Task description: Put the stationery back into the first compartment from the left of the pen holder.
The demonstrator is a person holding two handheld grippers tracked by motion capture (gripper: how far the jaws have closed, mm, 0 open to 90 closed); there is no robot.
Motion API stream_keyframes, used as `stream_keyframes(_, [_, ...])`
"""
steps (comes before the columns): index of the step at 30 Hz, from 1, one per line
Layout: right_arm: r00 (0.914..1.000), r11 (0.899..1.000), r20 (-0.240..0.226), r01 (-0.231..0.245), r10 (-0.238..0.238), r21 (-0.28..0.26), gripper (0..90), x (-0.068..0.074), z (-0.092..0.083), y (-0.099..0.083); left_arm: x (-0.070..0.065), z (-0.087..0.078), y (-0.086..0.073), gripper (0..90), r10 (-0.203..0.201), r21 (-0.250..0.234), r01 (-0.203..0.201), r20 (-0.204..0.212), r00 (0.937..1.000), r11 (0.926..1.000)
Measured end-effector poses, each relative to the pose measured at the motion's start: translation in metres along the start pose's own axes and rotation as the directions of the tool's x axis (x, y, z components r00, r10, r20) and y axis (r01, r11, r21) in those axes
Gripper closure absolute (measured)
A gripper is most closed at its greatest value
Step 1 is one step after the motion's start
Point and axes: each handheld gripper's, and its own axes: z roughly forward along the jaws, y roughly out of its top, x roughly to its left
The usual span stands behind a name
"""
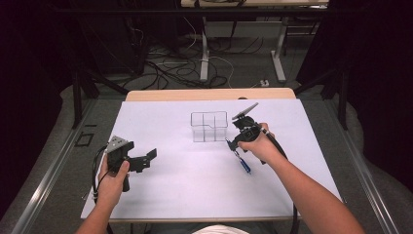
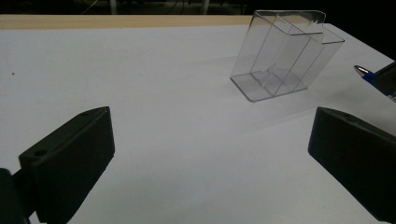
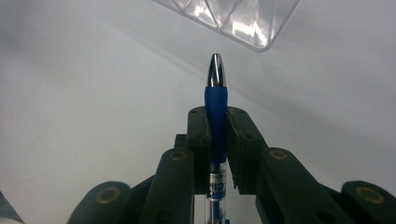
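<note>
Clear plastic marks the middle of the scene: a transparent organizer [image 1: 209,126] with several upright compartments is seen standing on the white sheet that covers the counter [image 1: 195,195], and every other place is reckoned from it. Just to the right of the organizer, the right gripper [image 1: 231,144] is held in a person's hand, its jaws pressed together on a blue pen [image 1: 242,161]. In the right gripper view the pen [image 3: 216,100] is shown clamped at its blue grip section between the two pads, with the silver tip pointed toward the organizer's base [image 3: 243,23] and kept apart from it. From above, the rear of the pen is seen trailing back from the organizer toward the person; whether it touches the sheet cannot be told from that angle. Well to the left of the organizer and nearer the person, the left gripper [image 1: 151,157] is held with its jaws spread wide and nothing between them. In the left gripper view, bare white sheet is seen between the black fingers [image 2: 70,158], with the organizer [image 2: 285,56] beyond them and the pen tip [image 2: 362,71] just past its right side.
</note>
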Motion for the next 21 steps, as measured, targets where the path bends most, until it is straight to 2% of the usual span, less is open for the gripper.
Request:
stream_keyframes(7, [0.9976,0.996,-0.062,-0.034,0.03,-0.078,80.1,-0.004,-0.01,0.003,0.0,0.0,0.0,0.7,0.002,-0.002,-0.002,-0.001,1.0,1.0])
stream_keyframes(8, [0.9967,0.995,-0.067,-0.051,0.046,-0.082,80.1,-0.003,-0.012,0.003,0.0,0.0,0.0,0.7,0.002,-0.002,-0.002,-0.001,1.0,1.0])
stream_keyframes(11, [0.9961,0.992,-0.084,-0.038,0.028,-0.123,80.1,-0.003,-0.016,0.005,0.0,0.0,0.0,0.7,0.002,-0.002,-0.002,-0.001,1.0,1.0])
stream_keyframes(12, [0.996,0.989,-0.089,-0.022,0.009,-0.147,80.1,-0.004,-0.017,0.006,0.0,0.0,0.0,0.7,0.001,-0.002,-0.001,-0.001,1.0,1.0])
stream_keyframes(13, [0.9949,0.985,-0.101,-0.027,0.009,-0.173,80.1,-0.003,-0.018,0.007,0.0,0.0,0.0,0.7,0.0,-0.003,0.0,-0.001,1.0,1.0])
stream_keyframes(14, [0.9957,0.983,-0.093,-0.019,0.003,-0.18,80.1,-0.003,-0.02,0.007,0.001,0.0,0.0,0.7,0.0,-0.003,0.0,-0.001,1.0,1.0])
stream_keyframes(17, [0.9942,0.974,-0.107,-0.022,-0.003,-0.224,80.1,0.001,-0.027,0.009,0.001,0.0,0.0,0.7,0.0,-0.004,0.0,-0.002,1.0,1.0])
stream_keyframes(18, [0.9941,0.967,-0.108,-0.017,-0.011,-0.253,80.1,0.002,-0.027,0.01,0.001,0.0,0.0,0.7,0.001,-0.004,-0.001,-0.002,1.0,1.0])
stream_keyframes(19, [0.9943,0.967,-0.104,-0.005,-0.022,-0.255,80.1,0.003,-0.03,0.011,0.0,0.0,0.0,0.7,0.001,-0.004,-0.001,-0.003,1.0,1.0])
stream_keyframes(21, [0.9941,0.959,-0.103,0.005,-0.035,-0.284,80.1,0.006,-0.035,0.013,0.0,0.0,0.001,0.7,0.0,-0.004,0.0,-0.002,1.0,1.0])
